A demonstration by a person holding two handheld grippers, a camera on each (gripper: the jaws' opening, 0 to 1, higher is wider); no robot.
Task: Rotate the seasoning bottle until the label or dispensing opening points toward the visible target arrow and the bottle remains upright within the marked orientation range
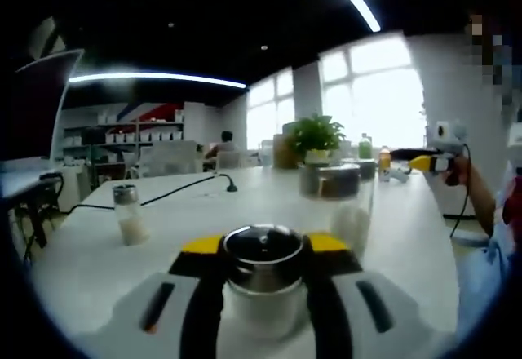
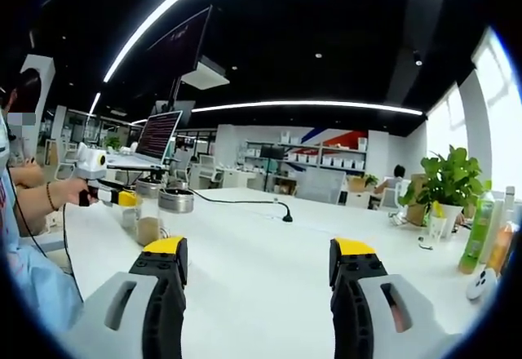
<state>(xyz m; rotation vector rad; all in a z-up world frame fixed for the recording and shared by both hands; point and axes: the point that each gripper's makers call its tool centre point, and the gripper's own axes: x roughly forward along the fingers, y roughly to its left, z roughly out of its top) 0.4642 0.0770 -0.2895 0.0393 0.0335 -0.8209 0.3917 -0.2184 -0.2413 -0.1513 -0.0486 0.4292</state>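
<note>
A seasoning bottle with a shiny metal lid and pale contents stands upright between my left gripper's yellow-tipped jaws, which are shut against its sides. In the right gripper view, that gripper sits at the far left in a person's hand, with a glass bottle at its tip. My right gripper is open over bare white table, nothing between its jaws. It also appears at the far right of the left gripper view, as my right gripper in a hand.
A second shaker with white contents stands to the left on the table. Metal-lidded jars, a potted plant and drink bottles stand behind. A black cable crosses the tabletop. Green and orange bottles stand at the right.
</note>
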